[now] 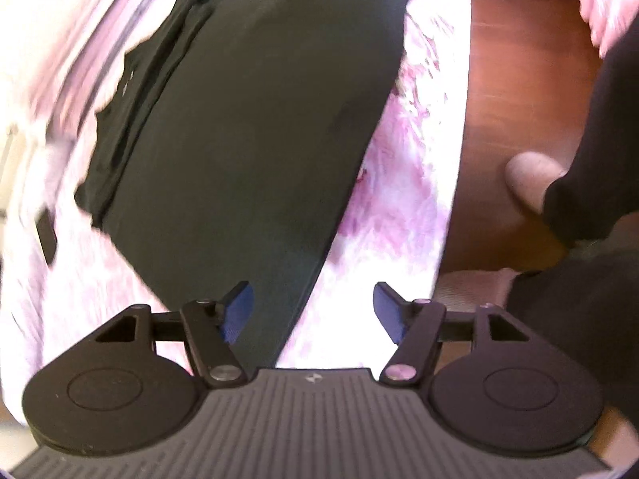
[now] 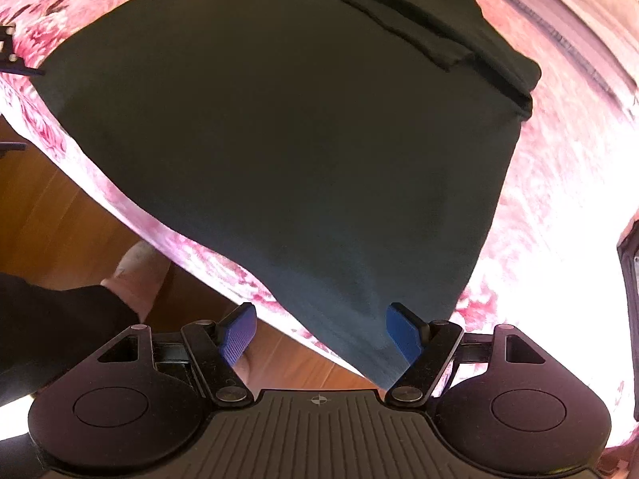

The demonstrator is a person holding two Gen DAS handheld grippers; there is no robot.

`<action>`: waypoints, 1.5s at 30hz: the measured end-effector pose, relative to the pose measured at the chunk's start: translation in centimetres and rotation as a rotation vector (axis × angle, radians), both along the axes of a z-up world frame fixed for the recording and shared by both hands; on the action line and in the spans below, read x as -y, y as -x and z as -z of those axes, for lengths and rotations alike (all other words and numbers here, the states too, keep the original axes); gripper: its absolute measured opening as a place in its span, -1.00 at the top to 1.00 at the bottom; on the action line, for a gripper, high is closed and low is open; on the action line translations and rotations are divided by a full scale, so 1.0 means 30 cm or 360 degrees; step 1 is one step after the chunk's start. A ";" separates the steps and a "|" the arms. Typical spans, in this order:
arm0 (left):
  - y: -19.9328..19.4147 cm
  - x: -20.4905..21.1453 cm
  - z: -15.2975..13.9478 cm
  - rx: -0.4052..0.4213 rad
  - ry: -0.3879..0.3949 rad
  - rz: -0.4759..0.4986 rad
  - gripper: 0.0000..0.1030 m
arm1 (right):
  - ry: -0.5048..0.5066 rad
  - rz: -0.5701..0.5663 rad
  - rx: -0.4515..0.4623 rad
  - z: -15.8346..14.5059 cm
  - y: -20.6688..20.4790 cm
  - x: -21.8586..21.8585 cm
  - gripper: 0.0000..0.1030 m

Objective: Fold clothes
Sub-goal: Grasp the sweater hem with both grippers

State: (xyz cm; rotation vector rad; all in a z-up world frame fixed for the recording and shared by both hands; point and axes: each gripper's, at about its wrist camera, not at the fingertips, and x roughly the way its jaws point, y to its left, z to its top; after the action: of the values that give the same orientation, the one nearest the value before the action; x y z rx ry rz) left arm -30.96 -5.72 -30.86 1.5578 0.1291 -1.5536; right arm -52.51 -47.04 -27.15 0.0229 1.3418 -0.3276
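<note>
A black garment lies flat on a pink-and-white floral bed cover, with a folded part along its far edge. It also shows in the right wrist view, filling most of it. My left gripper is open and empty above the garment's near corner. My right gripper is open and empty above the garment's near hem at the bed's edge.
The floral cover spreads to the right. A wooden floor lies beside the bed, also in the right wrist view. The person's feet in pale slippers and dark trouser legs stand there. A dark object sits at the right edge.
</note>
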 end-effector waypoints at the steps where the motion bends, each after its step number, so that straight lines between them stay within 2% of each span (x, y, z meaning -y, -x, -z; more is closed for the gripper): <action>1: 0.002 0.002 0.024 0.0020 0.0024 0.0026 -0.22 | 0.0016 -0.0012 0.0009 0.008 0.001 -0.010 -0.46; 3: 0.002 0.024 0.066 0.0054 0.0041 0.0056 -0.22 | 0.0022 -0.0035 0.0009 0.020 -0.003 -0.027 -0.46; 5: -0.013 0.060 0.079 0.0052 0.0002 0.0042 -0.05 | 0.0027 -0.0057 0.0008 0.031 -0.007 -0.044 -0.46; 6: -0.025 0.082 0.067 0.0016 -0.0031 0.0013 0.23 | 0.0030 -0.0069 0.0007 0.037 -0.009 -0.053 -0.46; 8: -0.057 0.127 0.039 -0.0077 -0.0112 -0.0064 0.32 | 0.0031 -0.0077 0.0000 0.038 -0.014 -0.060 -0.46; 9: -0.081 0.151 0.020 -0.0146 -0.0168 -0.0121 0.45 | 0.0033 -0.0077 0.0009 0.033 -0.014 -0.061 -0.46; 10: -0.101 0.172 -0.002 -0.0218 -0.0223 -0.0179 0.67 | 0.0028 -0.0075 0.0022 0.024 -0.015 -0.065 -0.46; 12: -0.136 0.208 -0.051 -0.0323 -0.0264 -0.0262 0.95 | 0.0029 -0.0079 0.0049 0.008 -0.019 -0.068 -0.46; 16: -0.202 0.278 -0.139 -0.0424 -0.0246 -0.0355 0.95 | 0.0051 -0.0161 0.0137 -0.015 -0.038 -0.107 -0.46; 20: -0.245 0.339 -0.186 -0.0495 -0.0216 -0.0397 0.95 | 0.0080 -0.0275 0.0269 -0.005 -0.087 -0.167 -0.46; 25: -0.265 0.372 -0.234 -0.0554 -0.0174 -0.0420 0.95 | 0.0104 -0.0484 0.0428 0.050 -0.190 -0.277 -0.46; 29: -0.276 0.347 -0.266 -0.0560 -0.0164 -0.0397 0.95 | 0.0230 -0.0561 0.0438 0.136 -0.243 -0.313 -0.45; 33: -0.268 0.316 -0.271 -0.0567 -0.0169 -0.0383 0.95 | 0.0455 -0.0534 0.0376 0.162 -0.200 -0.253 -0.43; 36: -0.270 0.307 -0.268 -0.0580 -0.0160 -0.0405 0.95 | 0.0593 -0.0494 0.0270 0.176 -0.125 -0.174 -0.21; 40: -0.260 0.303 -0.257 -0.0558 -0.0149 -0.0398 0.95 | 0.0710 -0.0470 0.0112 0.205 -0.006 -0.049 -0.17; 41: -0.256 0.301 -0.252 -0.0547 -0.0149 -0.0392 0.95 | 0.0696 -0.0476 0.0109 0.194 0.004 -0.042 -0.15; 44: -0.244 0.292 -0.240 -0.0517 -0.0156 -0.0377 0.95 | 0.0640 -0.0494 0.0114 0.158 0.030 -0.028 0.23; 45: -0.238 0.288 -0.239 -0.0502 -0.0162 -0.0365 0.95 | 0.0621 -0.0501 0.0115 0.146 0.038 -0.023 0.52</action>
State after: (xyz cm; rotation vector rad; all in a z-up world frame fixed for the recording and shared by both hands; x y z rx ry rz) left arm -23.81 -14.36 -23.69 1.3113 0.5519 -1.6161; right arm -53.66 -46.33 -31.54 -0.4932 1.1694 -0.3126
